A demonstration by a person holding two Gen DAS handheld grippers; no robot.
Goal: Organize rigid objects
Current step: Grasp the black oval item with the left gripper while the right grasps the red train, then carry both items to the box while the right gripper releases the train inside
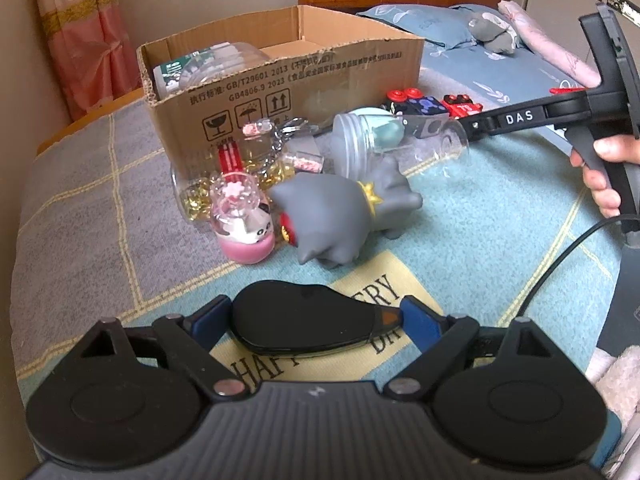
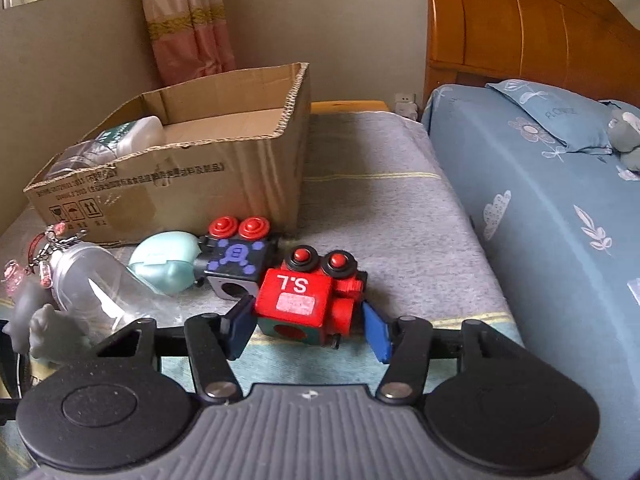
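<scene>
Progress early: cardboard box (image 2: 192, 168) holding two containers | left gripper (image 1: 310, 320) gripping black oval case (image 1: 304, 322) | right gripper (image 2: 310, 330) spreading wide around red toy block (image 2: 300, 296) | most toys waiting outside.

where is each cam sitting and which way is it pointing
Left wrist: sits low behind the left gripper, shut on a black oval object, facing the cardboard box; the right gripper and hand show.
Right wrist: behind the open right gripper, facing the red toy block.
Shared: box, grey cat figure.
</scene>
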